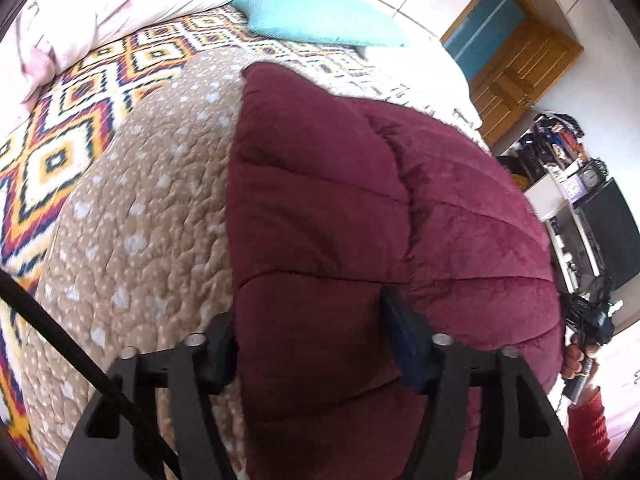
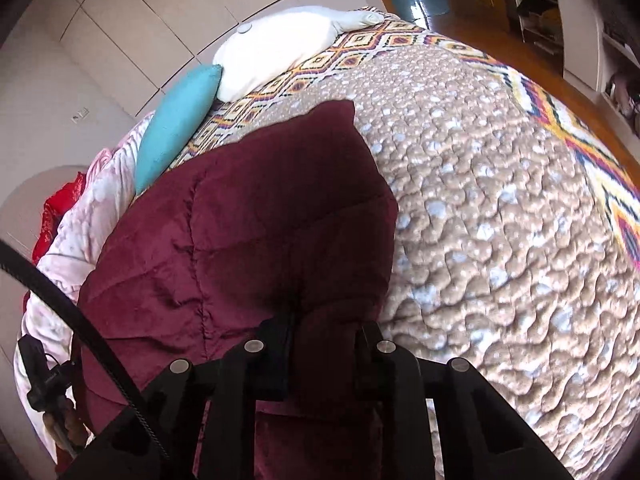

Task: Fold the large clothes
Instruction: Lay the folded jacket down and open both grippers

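A large maroon quilted velvet garment (image 1: 360,208) lies partly folded on the bed; it also shows in the right wrist view (image 2: 256,232). My left gripper (image 1: 312,344) straddles its near edge, fingers wide apart with the cloth between them. My right gripper (image 2: 326,344) has its fingers closed on a bunched fold of the garment's near edge. The other gripper shows small at the right edge of the left wrist view (image 1: 592,320) and at the left edge of the right wrist view (image 2: 44,384).
A beige dotted quilt (image 1: 140,216) covers the bed over a diamond-patterned blanket (image 1: 72,112). A teal pillow (image 1: 320,16) and a white pillow (image 2: 276,48) lie at the head. Pink bedding (image 2: 92,216) is at the side. Shelves (image 1: 568,184) and a wooden door (image 1: 516,60) stand beyond.
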Demonstrator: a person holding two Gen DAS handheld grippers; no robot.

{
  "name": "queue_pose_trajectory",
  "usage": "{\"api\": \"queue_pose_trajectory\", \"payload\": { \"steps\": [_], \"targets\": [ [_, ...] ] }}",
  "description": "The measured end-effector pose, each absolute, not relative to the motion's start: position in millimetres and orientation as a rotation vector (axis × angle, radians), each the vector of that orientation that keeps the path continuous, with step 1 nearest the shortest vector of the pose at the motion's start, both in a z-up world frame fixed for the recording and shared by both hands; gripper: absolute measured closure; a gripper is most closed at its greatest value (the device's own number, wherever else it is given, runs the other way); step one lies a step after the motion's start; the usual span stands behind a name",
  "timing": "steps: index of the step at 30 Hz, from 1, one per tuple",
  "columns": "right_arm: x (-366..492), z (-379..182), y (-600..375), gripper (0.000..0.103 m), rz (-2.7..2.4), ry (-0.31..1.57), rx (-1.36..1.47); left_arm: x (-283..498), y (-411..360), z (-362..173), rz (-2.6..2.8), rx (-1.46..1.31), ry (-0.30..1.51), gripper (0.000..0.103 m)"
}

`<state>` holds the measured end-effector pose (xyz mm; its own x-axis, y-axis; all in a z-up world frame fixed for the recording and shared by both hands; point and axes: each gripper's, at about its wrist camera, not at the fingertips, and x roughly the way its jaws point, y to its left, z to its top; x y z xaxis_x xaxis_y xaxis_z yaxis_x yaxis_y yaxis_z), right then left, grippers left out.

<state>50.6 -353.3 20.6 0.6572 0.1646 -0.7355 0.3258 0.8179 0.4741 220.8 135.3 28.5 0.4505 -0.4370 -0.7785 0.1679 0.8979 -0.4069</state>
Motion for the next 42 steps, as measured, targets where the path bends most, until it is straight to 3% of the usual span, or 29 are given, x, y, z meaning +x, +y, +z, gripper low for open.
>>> {"api": "queue_pose_trajectory", "payload": {
  "steps": [1, 2, 4, 10, 14, 20, 25, 28, 29, 30, 32, 33, 40, 42],
  "targets": [
    [45.3, 18.9, -355.1, 0.072, -0.11, 0.865, 0.624, 220.3, 135.3, 27.0, -0.377, -0.298, 1.045, 0.032],
    [40.1, 18.7, -356.2, 0.059, -0.136, 0.871, 0.61, 219.1, 138.0, 29.7, -0.374, -0.314, 1.052, 0.032],
    [29.7, 24.4, -358.6, 0.049, -0.2, 0.87, 0.58, 214.6, 142.0, 42.8, -0.356, -0.315, 1.035, 0.034],
    [-6.0, 93.7, -345.6, 0.047, -0.336, 0.688, 0.36, 183.8, 149.7, 114.4, -0.292, -0.196, 0.835, 0.034],
    [28.2, 119.1, -307.6, 0.068, -0.212, 0.698, 0.297, 203.2, 123.7, 123.4, -0.247, -0.153, 0.85, 0.034],
    [121.5, 110.0, -205.4, 0.069, 0.081, 0.751, 0.289, 236.4, 65.9, 100.2, -0.253, -0.127, 0.87, 0.034],
    [177.5, 68.9, -143.6, 0.07, 0.278, 0.869, 0.331, 269.1, 41.0, 61.0, -0.059, 0.086, 0.898, 0.034],
    [192.3, 48.5, -172.9, 0.08, 0.16, 0.873, 0.356, 278.8, 62.5, 51.4, -0.045, 0.006, 0.911, 0.033],
    [190.3, 43.1, -193.9, 0.094, 0.133, 0.869, 0.406, 280.2, 72.8, 51.3, -0.03, -0.025, 0.91, 0.033],
    [185.6, 37.1, -216.7, 0.099, 0.11, 0.863, 0.471, 281.5, 82.7, 51.0, -0.036, -0.058, 0.913, 0.033],
    [171.0, 32.0, -267.8, 0.102, 0.026, 0.832, 0.57, 283.1, 95.0, 50.2, -0.025, -0.088, 0.913, 0.033],
    [161.4, 29.7, -289.6, 0.103, -0.011, 0.814, 0.604, 282.9, 102.5, 50.1, 0.016, -0.088, 0.913, 0.026],
    [71.1, 43.8, -372.5, 0.101, -0.285, 0.778, 0.639, 254.9, 147.3, 63.8, 0.048, -0.264, 0.909, 0.025],
    [44.8, 62.3, -367.6, 0.084, -0.355, 0.781, 0.523, 235.5, 147.5, 76.5, 0.081, -0.202, 0.879, 0.025]
  ]
}}
